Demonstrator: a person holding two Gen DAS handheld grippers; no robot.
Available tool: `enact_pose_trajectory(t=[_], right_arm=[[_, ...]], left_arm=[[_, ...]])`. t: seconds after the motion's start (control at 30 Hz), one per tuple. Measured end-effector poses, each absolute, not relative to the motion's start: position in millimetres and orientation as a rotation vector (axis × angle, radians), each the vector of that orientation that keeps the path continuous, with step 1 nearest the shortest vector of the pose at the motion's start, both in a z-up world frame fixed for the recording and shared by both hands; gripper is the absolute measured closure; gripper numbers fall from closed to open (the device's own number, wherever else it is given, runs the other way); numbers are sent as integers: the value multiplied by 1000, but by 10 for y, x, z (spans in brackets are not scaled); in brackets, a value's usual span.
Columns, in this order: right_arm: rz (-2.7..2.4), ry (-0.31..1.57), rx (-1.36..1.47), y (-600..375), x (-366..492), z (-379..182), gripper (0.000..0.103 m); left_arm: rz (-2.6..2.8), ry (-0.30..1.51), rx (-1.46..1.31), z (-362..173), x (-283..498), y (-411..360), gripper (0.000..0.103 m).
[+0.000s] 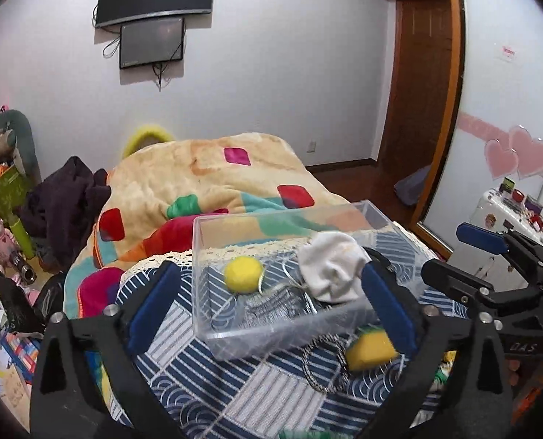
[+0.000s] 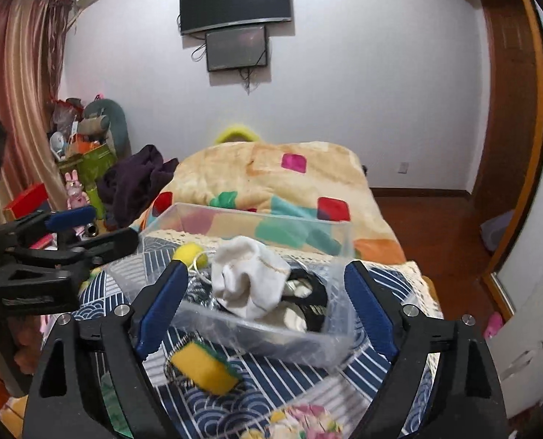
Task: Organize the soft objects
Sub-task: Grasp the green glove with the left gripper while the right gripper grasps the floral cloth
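The right hand-held gripper [image 2: 264,303] hung with its blue fingers [image 2: 161,300] spread wide and empty, the near end of the clear box [image 2: 234,216] framed between them. The left hand-held gripper [image 1: 271,303] was just as wide apart and held nothing, facing the same box from its left side.

Just below the right one, on the near side of the box, lay the yellow sponge [image 2: 202,366] with its green scouring face, resting on a coil of patterned cord [image 2: 172,369] on the blue striped cloth [image 2: 271,380] that covered the bed. It looked like the next soft piece to go in. The white sock [image 2: 249,278] was already bunched inside the box over some dark items, and the yellow ball [image 1: 242,274] sat at the box's far left.

A good pick would likely drop the right fingers astride the sponge's short sides, pinch only enough to dent the foam, and lift straight up so the cord stayed behind. The box wall stood close beyond it, so the sponge would need to clear the rim before release, ideally into the open stretch near the ball.
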State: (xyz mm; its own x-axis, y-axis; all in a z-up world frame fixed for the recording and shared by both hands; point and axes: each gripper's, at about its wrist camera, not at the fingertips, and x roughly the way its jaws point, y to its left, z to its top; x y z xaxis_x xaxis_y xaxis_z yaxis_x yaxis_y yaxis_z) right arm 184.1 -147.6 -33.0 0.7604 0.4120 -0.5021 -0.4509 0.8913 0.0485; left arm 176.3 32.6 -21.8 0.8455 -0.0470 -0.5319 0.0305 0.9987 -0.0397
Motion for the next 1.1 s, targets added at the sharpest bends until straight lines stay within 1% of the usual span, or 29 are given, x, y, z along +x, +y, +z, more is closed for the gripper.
enact_pose_trajectory(t=[0.17, 0.27, 0.37, 0.5, 0.73, 0.97, 1.1], right_arm=[[453, 550, -81, -1613, 1702, -413, 17], [434, 569, -85, -1694, 1610, -496, 15], [411, 589, -103, -1739, 1517, -596, 14], [409, 646, -133, -1754, 1425, -794, 14], [410, 746, -110, -1854, 1305, -1099, 14], [385, 830, -74, -1925, 1370, -1335, 14], [390, 835, -62, -1936, 1339, -1366, 15]], left_arm=[[-72, 592, -15, -323, 1541, 243, 2], [-98, 641, -37, -473, 1425, 226, 2], [-101, 682, -35, -623, 1311, 191, 2], [-88, 733, -19, -850, 1162, 114, 2], [-109, 848, -108, -1239, 1036, 59, 2], [-80, 823, -57, -1354, 891, -67, 2], [-90, 820, -81, -1407, 894, -59, 2]])
